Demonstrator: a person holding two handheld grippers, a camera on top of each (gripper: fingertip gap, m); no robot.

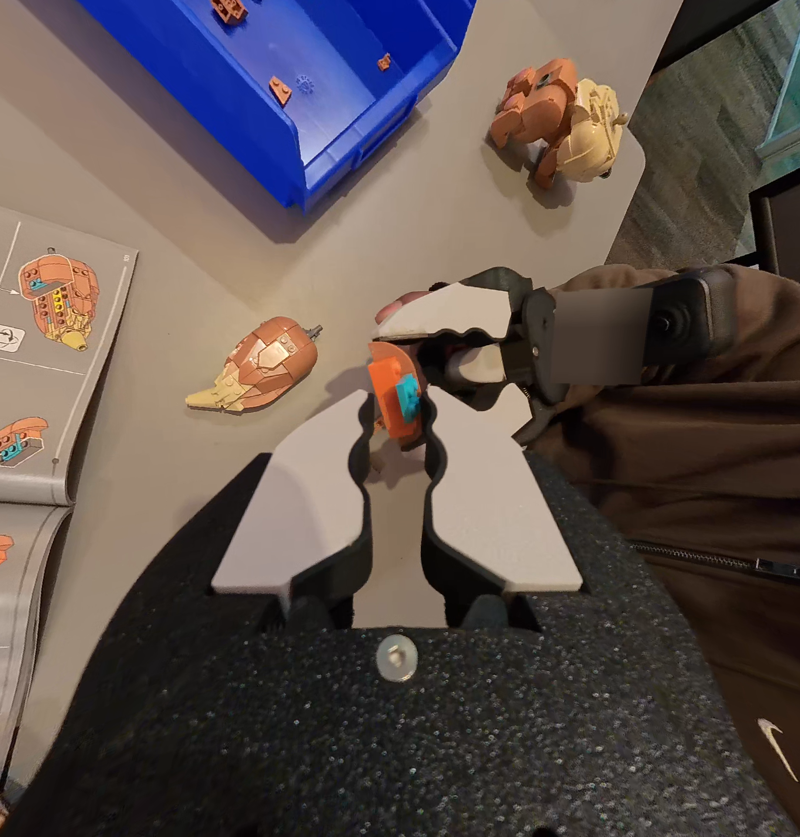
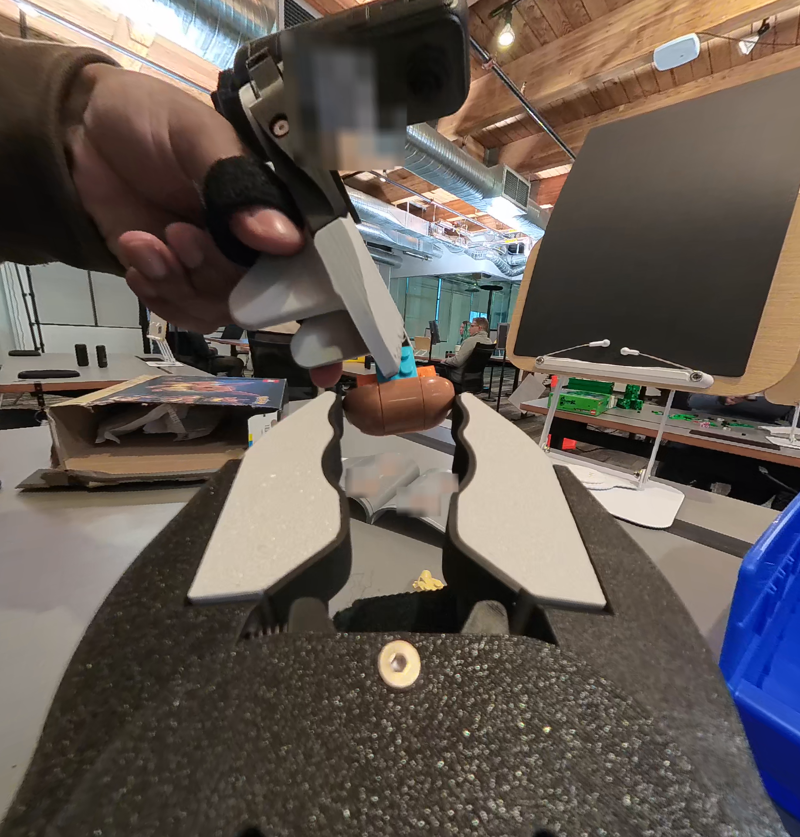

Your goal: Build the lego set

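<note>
ceiling (image 2: 547,104) – timber beams, silver ducts (image 2: 457,158) | grey desks (image 2: 95,367) | carpet floor (image 1: 706,158)

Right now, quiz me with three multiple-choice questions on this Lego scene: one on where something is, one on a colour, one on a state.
1. Where does the brown and tan pod lie?
A. on the floor
B. on the table, between the booklet and the grippers
C. on top of the booklet

2. What colour is the small brick on the orange plate?
A. teal
B. yellow
C. green

3. What state is the right gripper in?
A. open and empty
B. lying flat on the table
C. shut on the brown rounded piece

Answers:
1. B: it rests on bare tabletop to the right of the open pages.
2. A: it shows blue-green against the orange.
3. C: both fingers flank and touch the piece's ends.
</note>
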